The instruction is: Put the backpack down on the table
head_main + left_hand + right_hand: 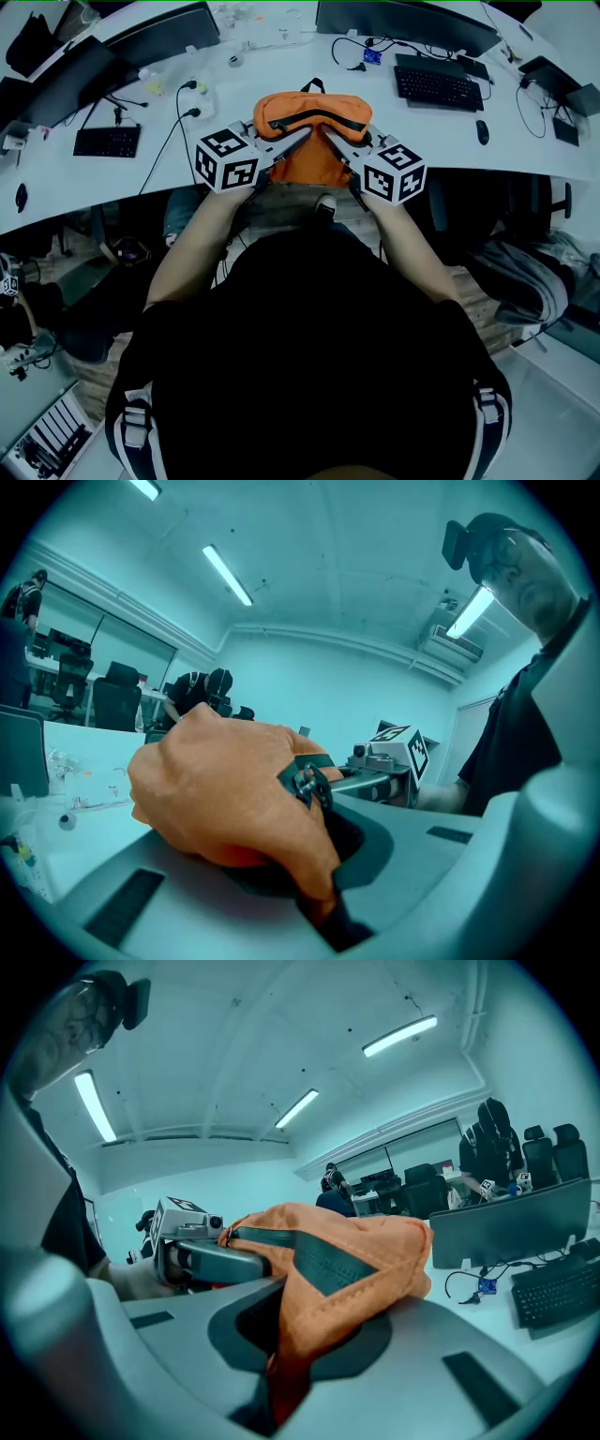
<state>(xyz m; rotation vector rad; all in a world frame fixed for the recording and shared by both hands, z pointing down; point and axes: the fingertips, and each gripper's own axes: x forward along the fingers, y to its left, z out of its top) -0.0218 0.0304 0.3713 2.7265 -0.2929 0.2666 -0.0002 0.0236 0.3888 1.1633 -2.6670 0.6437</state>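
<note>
An orange backpack (309,117) with a dark zip and a black top handle is at the front edge of the white table (525,150). My left gripper (298,141) comes in from the left and is shut on its orange fabric. My right gripper (330,141) comes in from the right, shut on the fabric next to it. In the left gripper view the backpack (216,789) bulges over the jaws, a fold pinched in the gripper (314,874). In the right gripper view the backpack (366,1251) hangs into the gripper (286,1344) the same way.
A black keyboard (438,87) and a mouse (482,132) lie to the right of the bag, below a monitor (403,23). Another keyboard (106,142) lies at the left, with cables (183,103) beside it. Office chairs stand under the table's edge.
</note>
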